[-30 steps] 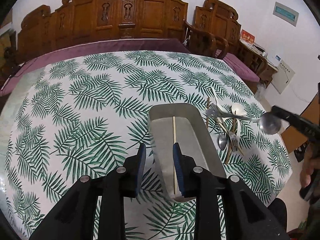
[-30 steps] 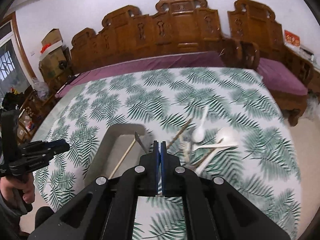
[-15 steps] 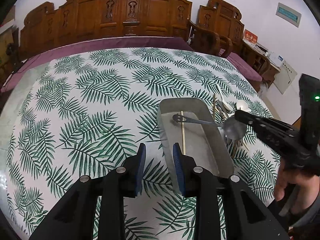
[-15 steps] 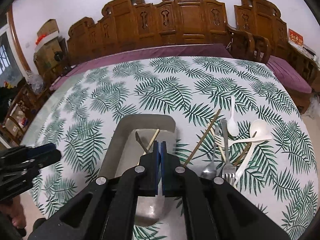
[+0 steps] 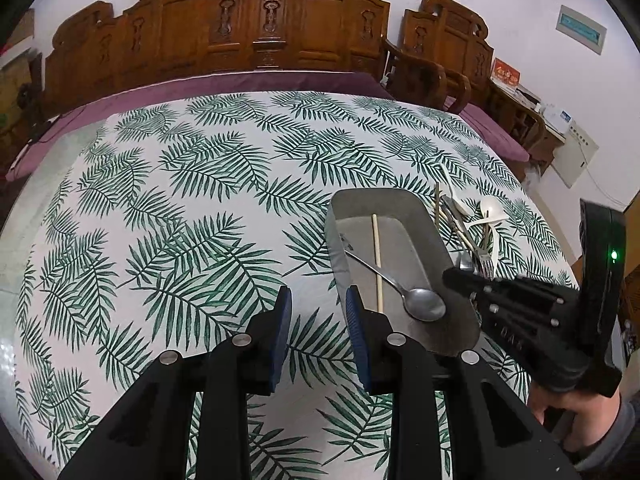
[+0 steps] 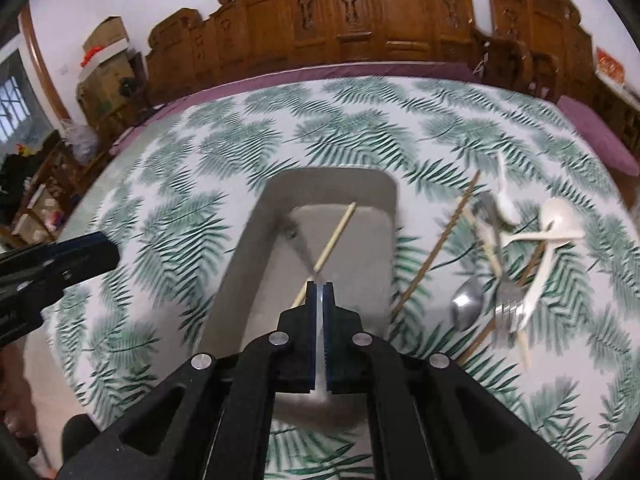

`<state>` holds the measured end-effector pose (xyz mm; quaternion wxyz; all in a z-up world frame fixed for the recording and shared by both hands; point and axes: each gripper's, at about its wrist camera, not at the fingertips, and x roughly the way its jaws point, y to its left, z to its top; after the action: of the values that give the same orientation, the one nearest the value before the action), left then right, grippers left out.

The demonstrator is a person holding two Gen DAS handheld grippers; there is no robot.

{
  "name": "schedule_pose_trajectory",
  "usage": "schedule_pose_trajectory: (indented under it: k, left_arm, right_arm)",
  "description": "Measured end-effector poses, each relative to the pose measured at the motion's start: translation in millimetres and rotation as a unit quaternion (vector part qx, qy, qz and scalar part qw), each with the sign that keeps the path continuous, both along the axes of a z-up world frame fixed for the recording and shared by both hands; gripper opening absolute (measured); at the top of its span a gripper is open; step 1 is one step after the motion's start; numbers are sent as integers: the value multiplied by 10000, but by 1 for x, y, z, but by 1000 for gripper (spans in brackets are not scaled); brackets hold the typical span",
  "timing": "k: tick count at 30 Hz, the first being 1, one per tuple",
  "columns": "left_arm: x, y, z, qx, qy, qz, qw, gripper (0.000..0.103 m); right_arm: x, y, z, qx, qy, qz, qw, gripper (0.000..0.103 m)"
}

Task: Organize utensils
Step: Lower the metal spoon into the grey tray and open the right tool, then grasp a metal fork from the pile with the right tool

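Observation:
A grey metal tray (image 5: pixel 372 197) lies on the palm-leaf tablecloth with a pale chopstick (image 5: pixel 376 260) lying lengthwise in it. A metal spoon (image 5: pixel 424 304) lies slanted inside the tray, bowl near the right wall and handle end toward the left wall. My right gripper (image 5: pixel 450 276) sits at that bowl, low over the tray. In the right wrist view the right gripper (image 6: pixel 319 286) is shut, with a bright metal edge pinched between its pads and the spoon handle (image 6: pixel 300 246) running forward. My left gripper (image 5: pixel 318 308) stands open over the cloth at the tray's near left corner, nothing between its fingers.
Right of the tray lies a loose pile: white plastic spoons (image 6: pixel 560 228), another metal spoon (image 6: pixel 466 304), a fork (image 6: pixel 508 308) and brown chopsticks (image 6: pixel 436 256). Carved wooden benches with purple cushions (image 5: pixel 240 80) line the table's far side. A hand (image 5: pixel 576 412) holds the right gripper.
The right gripper has come down and leftward with the metal spoon, from above the pile to low inside the tray. The left gripper has stayed put.

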<state>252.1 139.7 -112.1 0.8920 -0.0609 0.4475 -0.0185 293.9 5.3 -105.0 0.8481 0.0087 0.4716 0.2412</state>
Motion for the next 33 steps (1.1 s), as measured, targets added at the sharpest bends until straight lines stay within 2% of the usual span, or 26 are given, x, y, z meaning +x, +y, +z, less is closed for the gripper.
schedule_pose_trajectory:
  k: [5,8,10,12,13,16,20,25,33]
  left_arm:
    - [-1,-8,3,-8,-39,-42,10000,28]
    - [0,-18,5,22,-97,-133,9999,36]
    - [3,-27,4,26,-102,-187,9998,37]
    - [7,-35,3,2,-95,-244,9997,42]
    - [9,-40,2,-4,-103,-286,9995,47]
    - [17,-57,-2,15,-112,-413,9991,48]
    - [30,-80,-7,34,-101,-582,9983,49]
    - [46,-100,-13,55,-75,-746,9972,50]
    - [61,-113,-12,95,-130,-908,9957,50]
  right_arm:
    - [-10,-8,12,280,-132,172,9994,5]
    - [-12,-26,23,401,-293,195,9986,5]
    - [-12,-45,30,397,-450,173,9980,5]
    - [-10,-64,35,372,-584,100,9975,5]
    - [-8,-78,37,366,-654,32,9972,8]
    - [2,-111,37,375,-747,-182,9963,17]
    - [16,-149,29,371,-783,-432,9953,24]
    - [43,-179,5,426,-575,-613,9956,24]
    - [76,-157,-32,356,-162,-305,9988,24]
